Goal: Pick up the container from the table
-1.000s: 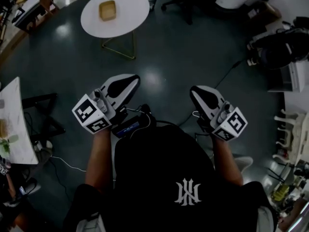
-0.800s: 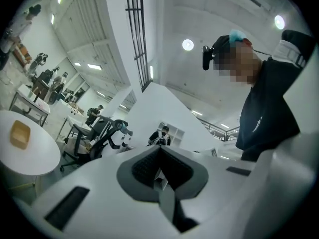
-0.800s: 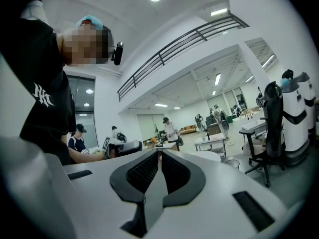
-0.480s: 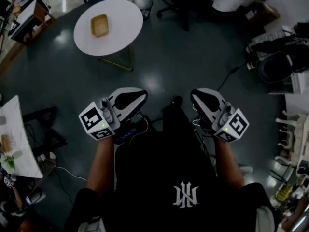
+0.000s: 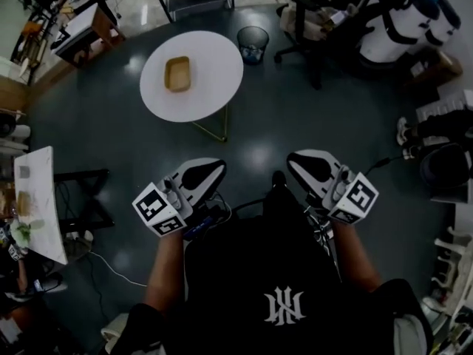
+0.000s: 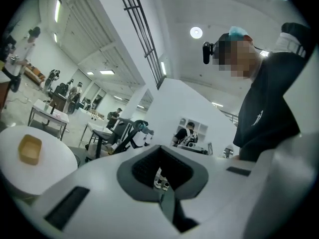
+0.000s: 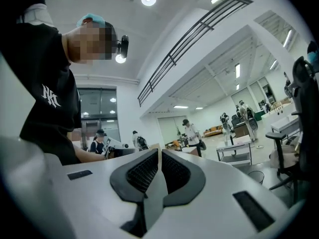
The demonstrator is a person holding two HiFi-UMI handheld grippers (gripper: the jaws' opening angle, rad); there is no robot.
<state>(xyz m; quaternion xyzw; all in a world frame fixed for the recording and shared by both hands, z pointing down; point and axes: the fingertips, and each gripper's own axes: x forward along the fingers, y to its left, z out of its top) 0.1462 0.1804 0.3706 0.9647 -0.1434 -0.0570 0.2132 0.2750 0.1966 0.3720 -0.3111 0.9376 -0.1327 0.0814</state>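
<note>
Head view: left tool (image 5: 216,168) and right tool (image 5: 294,160) pressed together, empty, well apart from container (image 5: 177,74)

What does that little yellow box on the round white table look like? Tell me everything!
The container is a shallow tan box with rounded corners, a raised rim and an open top. It looks empty. It sits flat on the round white table, left of its middle, and nothing else touches it.

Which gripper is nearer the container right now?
Left. In the head view the left gripper sits below the container, slightly to its right; the right gripper is much farther right. Neither reaches the table.
</note>
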